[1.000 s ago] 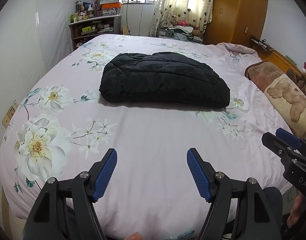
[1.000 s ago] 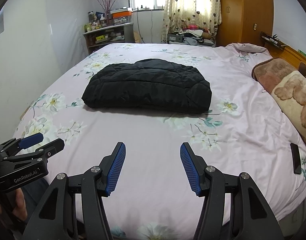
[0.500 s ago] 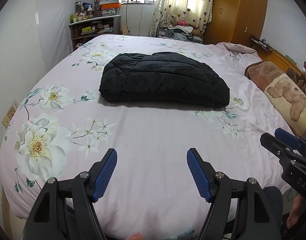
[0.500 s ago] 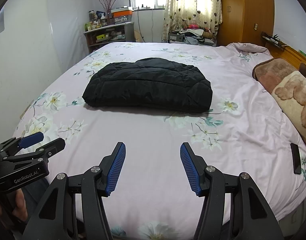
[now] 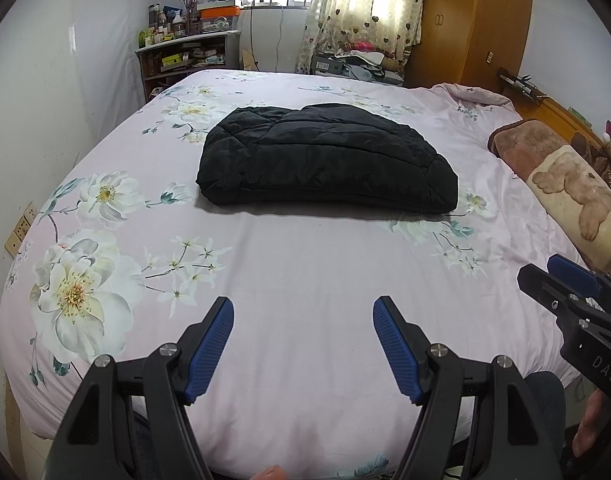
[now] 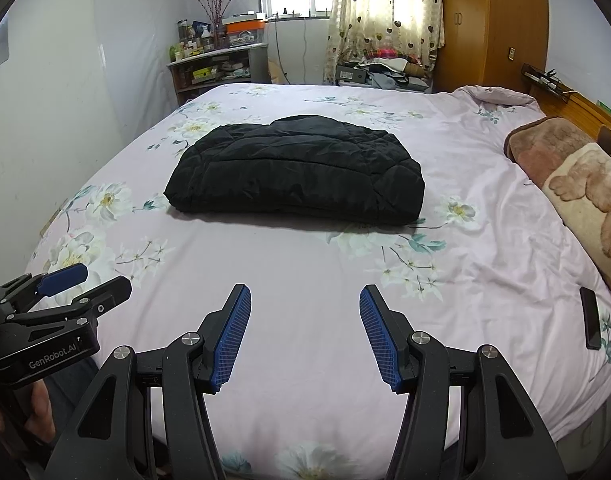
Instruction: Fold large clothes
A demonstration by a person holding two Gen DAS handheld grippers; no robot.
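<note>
1. Nothing has moved since the earlier frames: both grippers hang in the same spots over the near edge of the bed, and the jacket lies as it did.
2. The left gripper point(image 5: 303, 312) has its blue-padded jaws spread wide with nothing between them, only bare sheet below.
3. The right gripper point(image 6: 305, 300) is likewise spread apart and empty, pointing down toward the bed.
4. The black quilted jacket point(image 5: 325, 160) lies folded into a compact rectangle in the middle of the floral bedsheet point(image 5: 305, 264), well apart from both grippers.
5. A bear-print pillow point(image 6: 589, 200) rests along the right side of the bed, near the wooden headboard point(image 6: 589, 108).
6. A dark phone point(image 6: 590, 322) lies on the sheet near the right edge, below the pillow.
7. At the far end stand a cluttered shelf point(image 5: 185, 56), a heart-patterned curtain point(image 5: 369, 4) and a wooden wardrobe point(image 5: 477, 20).
</note>
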